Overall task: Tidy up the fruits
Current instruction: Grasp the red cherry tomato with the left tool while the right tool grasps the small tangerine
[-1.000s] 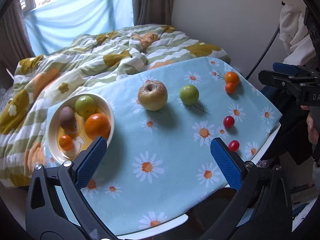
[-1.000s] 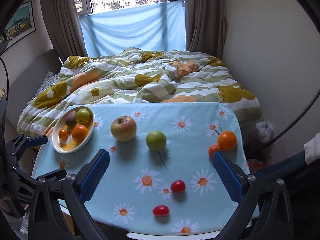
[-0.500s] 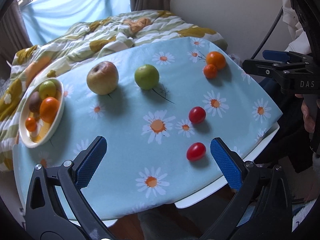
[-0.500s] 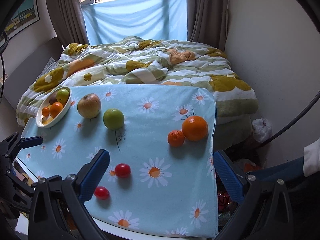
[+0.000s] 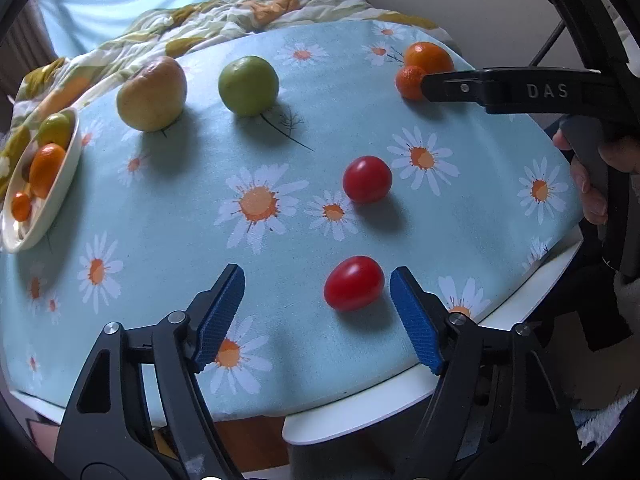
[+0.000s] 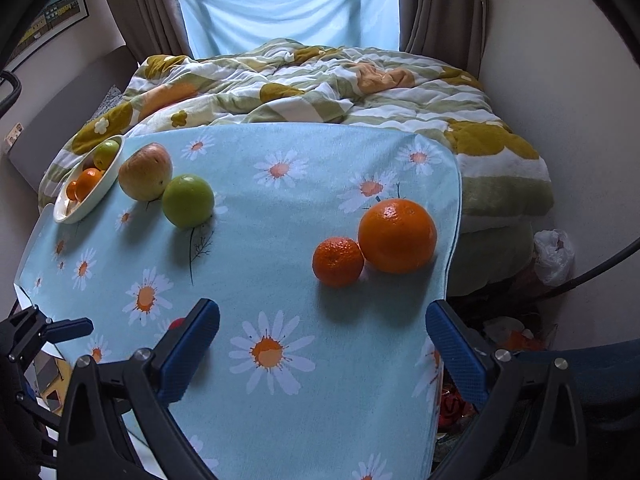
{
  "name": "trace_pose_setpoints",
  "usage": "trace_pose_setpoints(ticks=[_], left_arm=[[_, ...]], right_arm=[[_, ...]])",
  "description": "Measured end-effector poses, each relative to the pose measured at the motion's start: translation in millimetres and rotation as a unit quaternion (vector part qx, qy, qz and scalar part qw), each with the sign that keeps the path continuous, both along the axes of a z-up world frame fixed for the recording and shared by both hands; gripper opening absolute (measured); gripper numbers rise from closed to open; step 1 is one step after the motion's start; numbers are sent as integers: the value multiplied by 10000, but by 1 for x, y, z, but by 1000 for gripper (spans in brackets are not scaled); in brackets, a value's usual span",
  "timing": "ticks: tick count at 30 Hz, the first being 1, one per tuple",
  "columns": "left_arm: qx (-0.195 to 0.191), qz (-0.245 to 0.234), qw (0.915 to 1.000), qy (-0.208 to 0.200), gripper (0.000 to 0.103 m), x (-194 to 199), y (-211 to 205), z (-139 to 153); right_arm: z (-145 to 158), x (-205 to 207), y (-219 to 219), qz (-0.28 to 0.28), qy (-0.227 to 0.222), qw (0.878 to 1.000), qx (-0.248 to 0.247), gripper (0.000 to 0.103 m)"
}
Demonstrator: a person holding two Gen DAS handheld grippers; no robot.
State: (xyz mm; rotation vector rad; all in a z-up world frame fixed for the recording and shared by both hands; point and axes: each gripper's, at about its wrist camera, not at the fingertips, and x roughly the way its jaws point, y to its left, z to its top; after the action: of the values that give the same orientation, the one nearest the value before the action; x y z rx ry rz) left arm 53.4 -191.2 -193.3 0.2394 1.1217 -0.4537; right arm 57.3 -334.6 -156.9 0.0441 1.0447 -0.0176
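1. Closing in just now, the left tongs [image 5: 318, 300] stand apart over the tabletop [image 5: 400, 404], the near cherry tomato [image 5: 353, 283] beside the right pad, untouched.
2. The right tongs [image 6: 322, 340] gape wide, nothing between them, short of the mandarin [image 6: 338, 261] and orange [image 6: 397, 235].

Small mandarin [image 5: 409, 82] partly behind the black gripper arm [image 5: 500, 90], dark fruit in the white bowl [image 5: 56, 196] mostly hidden by the fruits beside it, red tomato [image 6: 176, 323] peeking out behind the right gripper's blue finger [image 6: 188, 354], bowl cut off by the left edge.
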Motion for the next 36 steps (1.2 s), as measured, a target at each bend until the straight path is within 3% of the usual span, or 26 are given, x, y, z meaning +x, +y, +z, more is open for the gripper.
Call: trace_pose_setpoints(ticks=[2, 6, 8, 14, 25, 36], left_arm=[[14, -47, 10000, 51, 69, 1, -5, -5], [51, -76, 9999, 102, 65, -2, -11, -11], [57, -107, 9998, 171, 55, -2, -13, -13], [152, -209, 9995, 164, 39, -5, -18, -18], [51, -105, 9998, 146, 38, 5, -17, -18], [65, -22, 9999, 118, 38, 13, -16, -19]], right_arm=[[-8, 5, -2, -28, 78, 10000, 45, 98], [-15, 10, 1, -11, 75, 10000, -53, 98], [-16, 13, 5, 28, 74, 9999, -135, 97], [-26, 19, 14, 138, 118, 9995, -257, 83], [-36, 33, 14, -57, 116, 9994, -329, 71], [-38, 36, 15, -433, 12, 9964, -732, 40]])
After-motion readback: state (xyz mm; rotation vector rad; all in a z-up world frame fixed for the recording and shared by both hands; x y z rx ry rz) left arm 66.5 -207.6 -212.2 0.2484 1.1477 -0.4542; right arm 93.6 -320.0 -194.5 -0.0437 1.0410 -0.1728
